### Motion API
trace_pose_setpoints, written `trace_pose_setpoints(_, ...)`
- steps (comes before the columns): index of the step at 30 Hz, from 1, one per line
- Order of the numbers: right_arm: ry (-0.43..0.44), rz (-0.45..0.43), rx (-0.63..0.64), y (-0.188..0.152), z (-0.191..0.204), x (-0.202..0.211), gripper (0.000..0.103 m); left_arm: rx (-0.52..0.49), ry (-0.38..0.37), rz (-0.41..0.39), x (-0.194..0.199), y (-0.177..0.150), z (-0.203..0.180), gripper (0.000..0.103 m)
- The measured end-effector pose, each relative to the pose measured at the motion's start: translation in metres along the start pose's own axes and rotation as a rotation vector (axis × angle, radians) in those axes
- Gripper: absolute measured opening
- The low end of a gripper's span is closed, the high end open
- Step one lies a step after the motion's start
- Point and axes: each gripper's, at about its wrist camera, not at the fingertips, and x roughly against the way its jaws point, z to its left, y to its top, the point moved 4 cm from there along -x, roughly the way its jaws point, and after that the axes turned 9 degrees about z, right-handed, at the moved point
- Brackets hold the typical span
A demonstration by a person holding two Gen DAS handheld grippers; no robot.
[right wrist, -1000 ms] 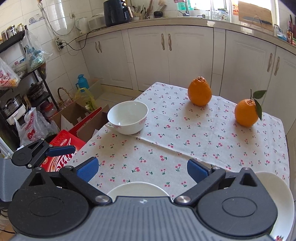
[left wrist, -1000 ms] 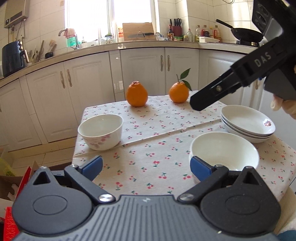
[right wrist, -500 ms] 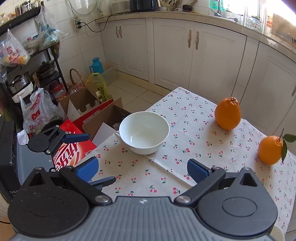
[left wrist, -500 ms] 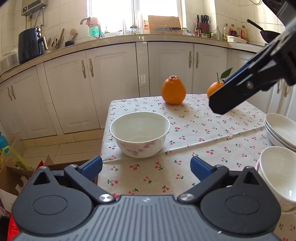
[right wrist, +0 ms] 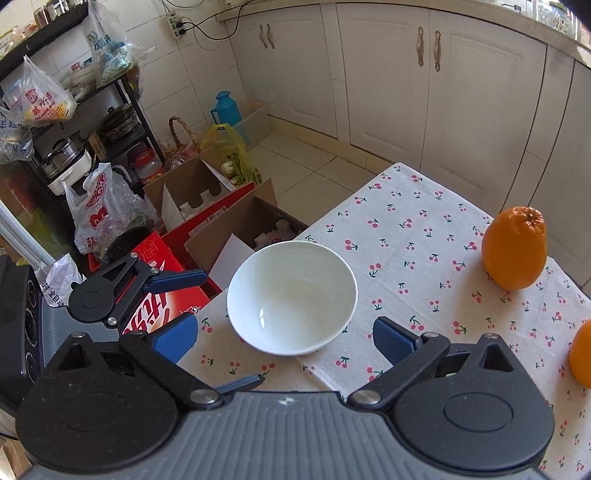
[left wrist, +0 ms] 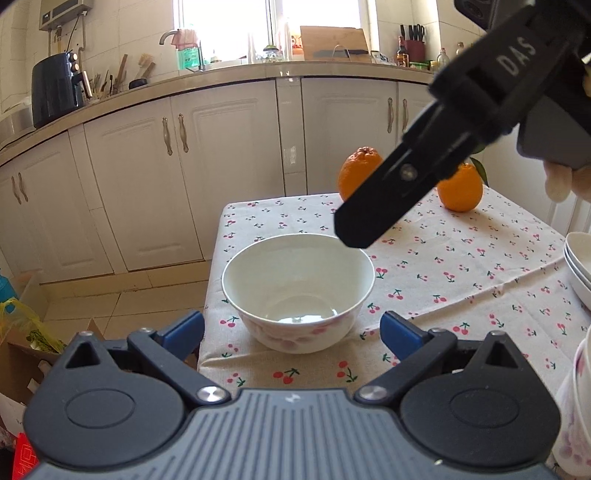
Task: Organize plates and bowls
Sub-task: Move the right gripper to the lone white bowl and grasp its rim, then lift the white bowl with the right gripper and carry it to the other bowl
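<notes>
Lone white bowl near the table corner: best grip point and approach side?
Pinch the rim of the bowl with one finger inside and one outside the wall. It stands upright and empty, and looks too wide for the jaws to span. Come from the near side, probably with the left gripper, which is open, low and centred on it. The right gripper is also open above it.

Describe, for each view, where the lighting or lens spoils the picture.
Left wrist view: the window is blown out to white, and the cabinets curve from fisheye distortion. Right wrist view: lighting is even, a small glint sits inside the bowl, and the cabinet doors bend toward the dark corners.
</notes>
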Motion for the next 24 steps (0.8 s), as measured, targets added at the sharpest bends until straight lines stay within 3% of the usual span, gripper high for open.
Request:
trace_pose_setpoints(5,0.026,0.036,-0.037,0.015,-0.017,-0.024,0.101,0.012,-0.015,0.008,-0.015,0.004,0.000,0.101)
trace_pose_setpoints(13,0.103,0.077,-0.084,0.026,-0.038,-0.054,0.086,0.005,-0.033,0.018,-0.028,0.007,0.000,0.099)
trace_pose_setpoints(19,0.122,0.097,-0.092,0.031,-0.040,-0.066,0.075,0.004,-0.040,0.024,-0.032,0.007,0.000,0.095)
trace_pose_setpoints(24,0.127,0.093,-0.082,0.031,-0.037,-0.069,0.073,0.020,-0.045,0.019,-0.033,0.010,0.002,0.094)
